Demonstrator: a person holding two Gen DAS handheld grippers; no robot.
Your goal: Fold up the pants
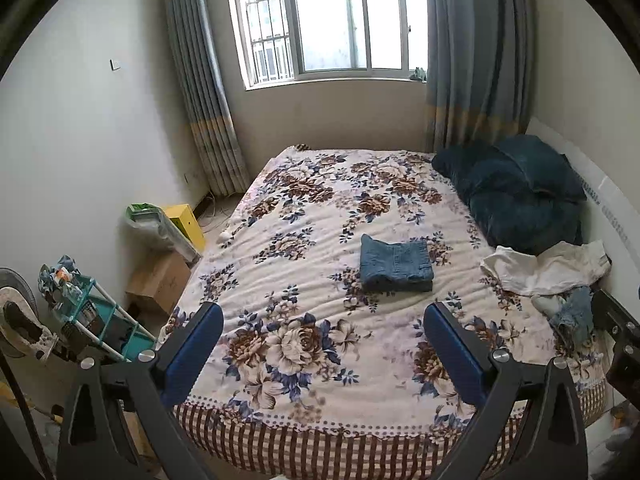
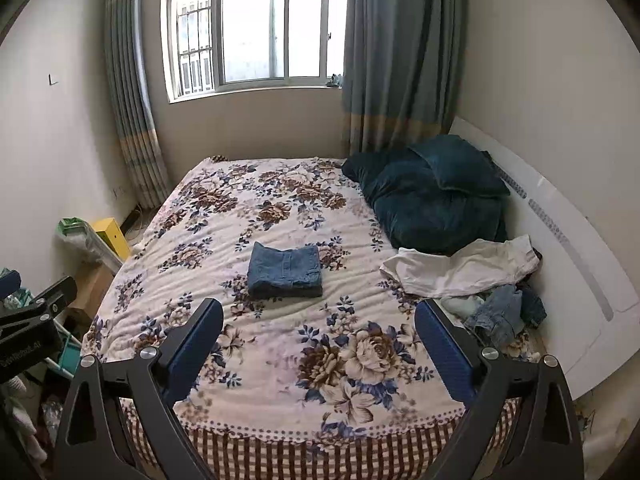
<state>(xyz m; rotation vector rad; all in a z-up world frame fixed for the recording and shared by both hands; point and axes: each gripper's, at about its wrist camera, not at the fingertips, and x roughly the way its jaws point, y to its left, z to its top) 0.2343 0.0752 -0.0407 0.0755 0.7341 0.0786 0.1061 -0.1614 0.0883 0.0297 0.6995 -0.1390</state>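
Keeping both grippers' jaws wide and empty, left gripper [image 1: 322, 320] and right gripper [image 2: 318, 316] should back off without brushing the folded jeans [image 1: 395, 266] on the bed [image 1: 280, 280].

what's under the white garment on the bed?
Under the white garment, crumpled denim and pale cloth poke out at its near edge. Anything deeper is covered.

Folded pants [image 1: 396, 266] mid-bed [image 1: 304, 216], loose clothes pile [image 1: 548, 268] to their right, pillows [image 1: 516, 188] behind pile, window [image 1: 328, 20] beyond bed.
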